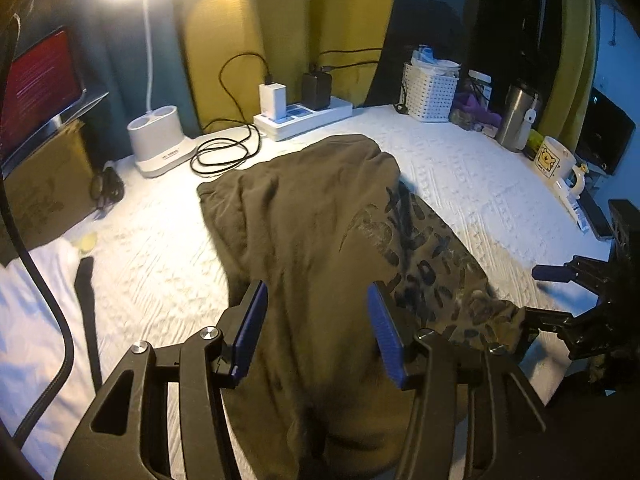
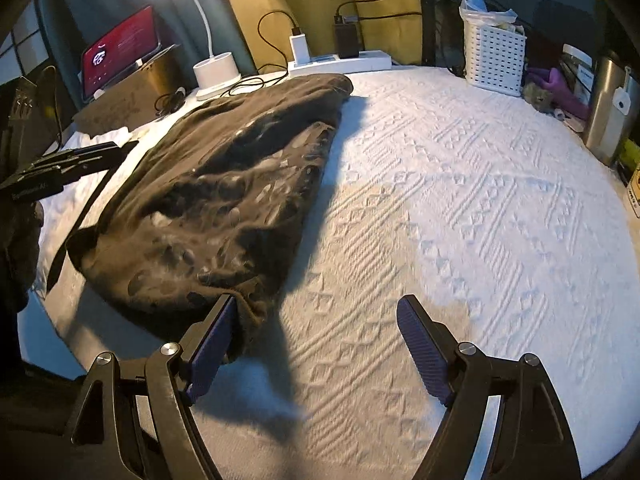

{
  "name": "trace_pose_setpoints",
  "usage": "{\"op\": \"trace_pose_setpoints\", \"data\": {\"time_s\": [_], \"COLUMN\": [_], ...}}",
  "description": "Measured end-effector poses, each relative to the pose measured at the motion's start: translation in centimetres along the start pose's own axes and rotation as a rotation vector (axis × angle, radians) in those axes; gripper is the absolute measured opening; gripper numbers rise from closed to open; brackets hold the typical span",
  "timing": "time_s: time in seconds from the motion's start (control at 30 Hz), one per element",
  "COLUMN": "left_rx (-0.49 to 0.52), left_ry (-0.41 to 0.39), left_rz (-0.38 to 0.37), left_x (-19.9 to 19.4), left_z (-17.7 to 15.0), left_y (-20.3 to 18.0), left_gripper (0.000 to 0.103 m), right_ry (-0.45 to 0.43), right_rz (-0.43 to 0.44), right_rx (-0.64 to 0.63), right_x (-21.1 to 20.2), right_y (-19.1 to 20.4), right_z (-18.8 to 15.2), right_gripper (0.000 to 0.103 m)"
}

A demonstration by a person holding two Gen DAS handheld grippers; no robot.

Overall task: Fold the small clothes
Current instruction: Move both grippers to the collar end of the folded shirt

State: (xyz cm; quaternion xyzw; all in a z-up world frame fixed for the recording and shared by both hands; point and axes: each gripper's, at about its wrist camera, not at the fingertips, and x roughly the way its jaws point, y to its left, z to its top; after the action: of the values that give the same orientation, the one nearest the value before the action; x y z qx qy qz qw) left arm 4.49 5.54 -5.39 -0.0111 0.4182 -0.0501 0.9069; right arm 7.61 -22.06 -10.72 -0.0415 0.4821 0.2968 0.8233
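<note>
Blue pads of the left tool [image 1: 318, 330] hang apart over the olive garment [image 1: 304, 216] on the white bench [image 1: 460, 184]; right tool [image 2: 316, 346] gapes empty too. Loose fold could slump open, or snag the charger cable [image 1: 224, 152].

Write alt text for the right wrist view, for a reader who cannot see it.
The right gripper hangs open over a white textured bedspread, its left finger beside the near corner of a folded olive camouflage garment. Behind stand a lit desk lamp, a power strip and a white basket.
</note>
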Motion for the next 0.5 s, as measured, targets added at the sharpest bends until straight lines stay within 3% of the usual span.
{"op": "trace_pose_setpoints", "data": {"time_s": [0.33,0.5], "left_rx": [0.007,0.010], "left_ry": [0.014,0.009], "left_rz": [0.007,0.008], "left_x": [1.7,2.3], "left_z": [2.2,3.4], "left_y": [0.1,0.4], "left_gripper": [0.052,0.052], "right_ry": [-0.002,-0.045], "right_rz": [0.032,0.000], "right_rx": [-0.001,-0.018], "right_x": [-0.4,-2.2], "right_y": [-0.4,-0.7], "right_z": [2.6,4.5], "right_gripper": [0.083,0.083]}}
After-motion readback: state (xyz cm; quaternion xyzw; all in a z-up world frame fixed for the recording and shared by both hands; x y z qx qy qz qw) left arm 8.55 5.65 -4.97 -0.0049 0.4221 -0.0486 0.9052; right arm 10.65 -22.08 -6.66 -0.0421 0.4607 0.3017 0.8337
